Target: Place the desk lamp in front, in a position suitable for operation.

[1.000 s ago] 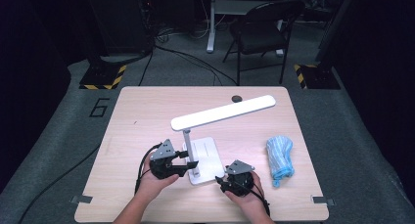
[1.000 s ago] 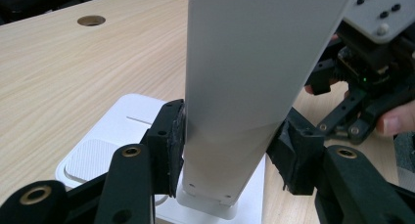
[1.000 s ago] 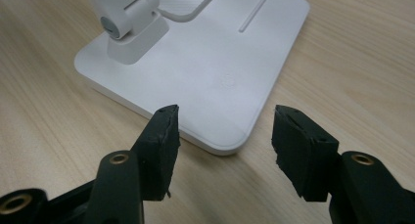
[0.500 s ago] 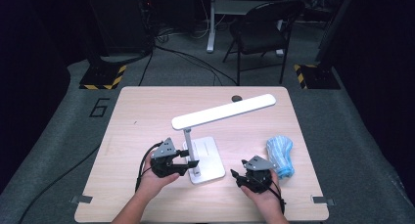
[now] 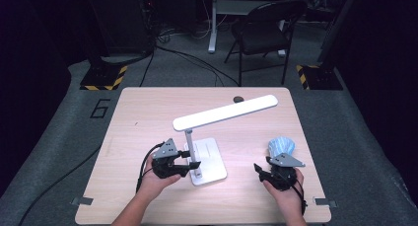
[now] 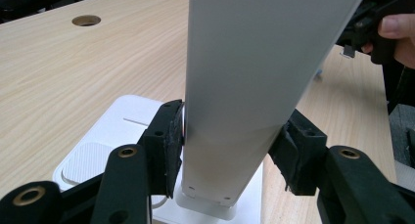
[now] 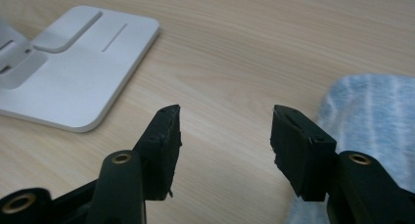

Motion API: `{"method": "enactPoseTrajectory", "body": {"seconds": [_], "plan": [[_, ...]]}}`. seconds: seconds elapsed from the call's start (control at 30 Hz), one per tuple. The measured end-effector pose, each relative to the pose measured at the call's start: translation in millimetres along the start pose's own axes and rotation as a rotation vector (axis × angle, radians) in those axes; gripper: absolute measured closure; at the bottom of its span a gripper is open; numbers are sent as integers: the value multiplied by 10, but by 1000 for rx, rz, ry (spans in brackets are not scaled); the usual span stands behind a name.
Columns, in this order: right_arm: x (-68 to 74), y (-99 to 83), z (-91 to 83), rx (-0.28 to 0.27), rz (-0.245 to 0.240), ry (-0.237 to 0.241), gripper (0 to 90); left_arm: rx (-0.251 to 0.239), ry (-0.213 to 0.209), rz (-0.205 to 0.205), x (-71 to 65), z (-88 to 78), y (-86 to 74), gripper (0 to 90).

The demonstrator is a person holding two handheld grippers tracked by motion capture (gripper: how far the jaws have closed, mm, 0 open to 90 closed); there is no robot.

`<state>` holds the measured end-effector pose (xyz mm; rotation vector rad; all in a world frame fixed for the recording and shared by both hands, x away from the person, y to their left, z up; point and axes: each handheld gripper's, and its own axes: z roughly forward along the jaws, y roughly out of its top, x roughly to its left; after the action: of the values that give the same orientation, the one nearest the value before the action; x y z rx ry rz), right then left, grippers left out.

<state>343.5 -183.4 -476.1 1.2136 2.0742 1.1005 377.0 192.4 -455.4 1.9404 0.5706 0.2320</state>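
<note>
Desk lamp (image 5: 204,159) stays steady if the left gripper (image 6: 230,145) keeps clamping its flat post while the right gripper (image 7: 222,136), open and empty, reaches for the blue cloth (image 7: 367,111).

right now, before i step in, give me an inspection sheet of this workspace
surface: wooden table, bare apart from the items below
job's things: white desk lamp upright near the front; blue cloth lying to its right
clutter: nothing seen; a round hole at the table's far edge
grippers: left gripper has its jaws on either side of the lamp's post, grip cannot be told; right gripper open, nothing between its jaws, beside the cloth
cables: left gripper's black cable loops on the table; floor cables behind
surroundings: dark room, folding chair, striped floor blocks
</note>
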Motion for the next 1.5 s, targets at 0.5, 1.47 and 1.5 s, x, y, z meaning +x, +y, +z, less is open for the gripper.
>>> {"method": "enactPoseTrajectory", "body": {"seconds": [0.5,1.47,1.5], "plan": [[-444,-124,-119,25,80,-180,448,10,-12,-39,21,-2,11,450],[-543,-364,110,132,109,-178,581,-47,0,-38,-32,-71,114,493],[-539,-361,107,129,113,-180,584,-49,0,-38,-31,-70,113,494]]}}
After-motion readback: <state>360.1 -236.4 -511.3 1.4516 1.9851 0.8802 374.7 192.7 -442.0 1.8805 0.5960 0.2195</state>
